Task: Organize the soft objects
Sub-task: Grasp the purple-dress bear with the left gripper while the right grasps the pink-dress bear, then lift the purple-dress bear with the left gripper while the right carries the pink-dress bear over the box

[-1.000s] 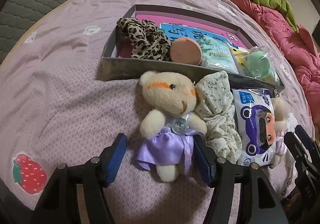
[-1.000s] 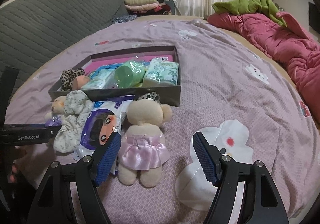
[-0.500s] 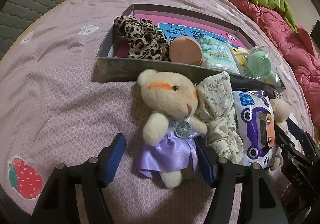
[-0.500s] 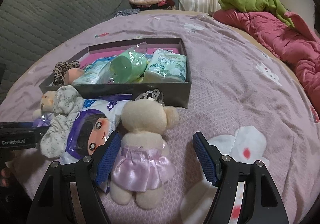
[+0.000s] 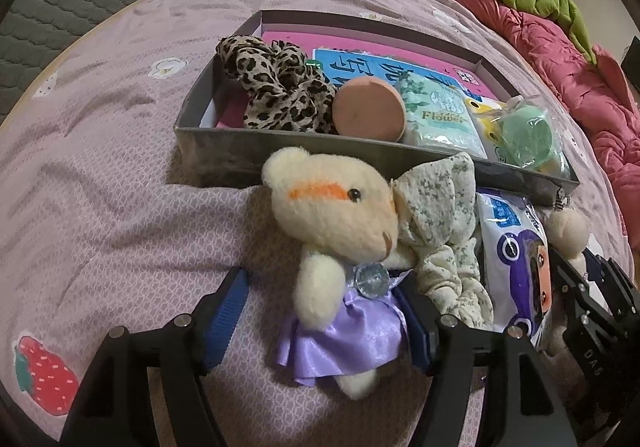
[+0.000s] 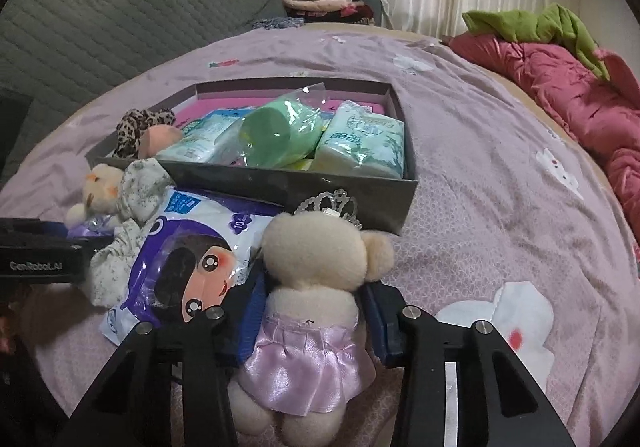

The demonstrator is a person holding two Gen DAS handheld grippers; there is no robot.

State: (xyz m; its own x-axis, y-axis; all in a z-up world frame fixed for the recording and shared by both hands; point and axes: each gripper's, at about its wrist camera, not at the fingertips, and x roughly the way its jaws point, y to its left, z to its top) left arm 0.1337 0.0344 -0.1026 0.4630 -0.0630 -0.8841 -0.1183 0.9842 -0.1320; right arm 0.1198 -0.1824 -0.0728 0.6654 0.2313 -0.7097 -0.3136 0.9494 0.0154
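A cream bear in a purple dress (image 5: pixel 332 215) lies on the lilac bedspread in front of the grey box (image 5: pixel 280 155). My left gripper (image 5: pixel 322 291) straddles its dress with the jaws opening; the left pad stands clear of it. A second bear, in a pink dress with a tiara (image 6: pixel 316 247), lies face down by the box's near right corner. My right gripper (image 6: pixel 314 295) is closing on its torso, and both pads touch the plush. Between the bears lie a floral scrunchie (image 5: pixel 436 215) and a purple wipes pack (image 6: pixel 188 259).
The box holds a leopard scrunchie (image 5: pixel 276 87), a peach puff (image 5: pixel 368 111), tissue packs (image 6: pixel 360 139) and a bagged green roll (image 6: pixel 276 135). A red quilt (image 6: pixel 580 95) with a green cloth lies at the right. A grey padded headboard (image 6: pixel 120 19) stands behind.
My right gripper moved forward over the pink-dress bear and its jaws closed in on the torso. The left gripper crept slightly nearer the purple-dress bear and stayed wide.
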